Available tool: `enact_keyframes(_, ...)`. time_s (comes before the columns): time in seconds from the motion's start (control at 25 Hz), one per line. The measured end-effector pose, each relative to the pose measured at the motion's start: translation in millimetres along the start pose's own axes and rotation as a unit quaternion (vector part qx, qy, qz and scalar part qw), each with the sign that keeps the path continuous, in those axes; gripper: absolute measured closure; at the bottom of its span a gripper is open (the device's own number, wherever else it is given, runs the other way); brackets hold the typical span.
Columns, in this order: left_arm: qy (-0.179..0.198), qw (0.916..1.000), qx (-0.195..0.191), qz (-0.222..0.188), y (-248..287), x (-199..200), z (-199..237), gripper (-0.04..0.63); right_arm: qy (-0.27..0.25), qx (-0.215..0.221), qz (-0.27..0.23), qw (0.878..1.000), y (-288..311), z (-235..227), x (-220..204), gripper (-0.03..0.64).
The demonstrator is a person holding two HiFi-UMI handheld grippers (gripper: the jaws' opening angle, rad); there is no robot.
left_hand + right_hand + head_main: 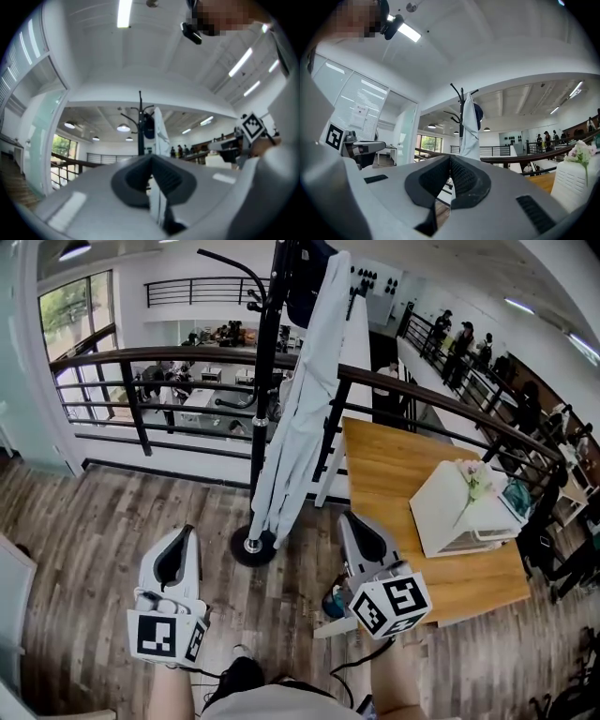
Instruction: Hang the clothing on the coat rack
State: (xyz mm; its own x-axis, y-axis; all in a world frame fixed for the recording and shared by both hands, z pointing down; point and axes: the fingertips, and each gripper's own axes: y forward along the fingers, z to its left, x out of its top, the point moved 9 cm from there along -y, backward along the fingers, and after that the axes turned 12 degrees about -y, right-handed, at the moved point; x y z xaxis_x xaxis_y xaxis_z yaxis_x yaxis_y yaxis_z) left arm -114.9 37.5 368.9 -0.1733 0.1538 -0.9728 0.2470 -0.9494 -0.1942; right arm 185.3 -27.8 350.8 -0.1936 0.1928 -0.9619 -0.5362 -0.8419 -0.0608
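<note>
Rack [263, 381] with pale garment [305, 399] hung on it, upper centre.
Left gripper [175, 557] sits lower left, jaws closed on nothing; right gripper [363, 536], lower centre-right beside the table [394, 474], is likewise closed and empty.

The clothing [305, 399] hangs on the coat rack [264, 381] — railing [141, 357] behind it, table [403, 474] to its right, left gripper [176, 554] and right gripper [361, 535] before it.

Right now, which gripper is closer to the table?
Right. The right gripper hangs just beside the table, at its left edge; the left gripper is farther off, past the rack base.
</note>
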Motion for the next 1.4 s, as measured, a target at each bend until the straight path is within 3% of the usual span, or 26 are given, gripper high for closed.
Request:
enact_keyframes(0.76,-0.008,0.9998,0.016,0.003,-57,0,-62,0.586,-0.003,-0.003,0.016,1.000,-90,12,-11,0.617)
enact_keyframes(1.4,-0.013,0.9997,0.023,0.000,-65,-1,-76,0.586,0.001,-0.001,0.008,1.000,-105,15,-8,0.618)
